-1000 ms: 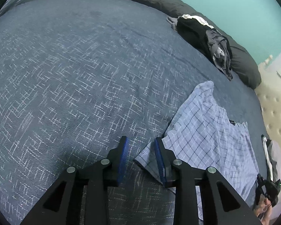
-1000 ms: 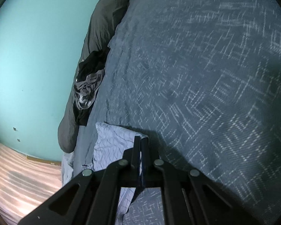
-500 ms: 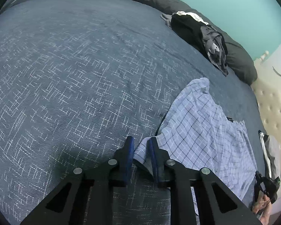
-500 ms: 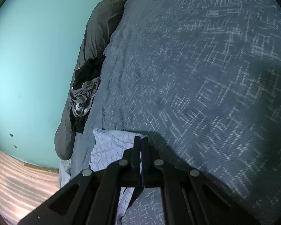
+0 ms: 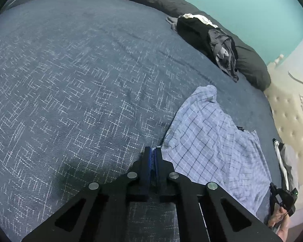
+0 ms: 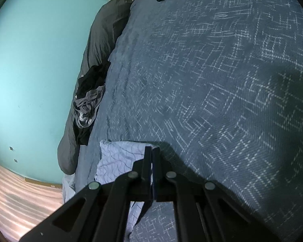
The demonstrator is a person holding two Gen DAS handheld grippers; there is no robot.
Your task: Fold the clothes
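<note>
Checked garment (image 6: pixel 119 157) cut by gripper; bedspread (image 6: pixel 212 80) blurred

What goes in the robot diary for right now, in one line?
step: grasp corners | left gripper: shut on checked shirt | right gripper: shut on checked shirt | surface: blue bedspread

Bed (image 5: pixel 80 92): covered by a dark blue spread with a white crosshatch weave. Long dark bolster (image 5: pixel 250 60) lies along the bed's far edge, against the teal wall (image 5: pixel 252 4). Cream tufted headboard (image 5: pixel 288 117) stands at the bed's right end in the left wrist view. Wooden floor (image 6: pixel 16 197) shows beside the bed, below the wall, in the right wrist view.
</note>
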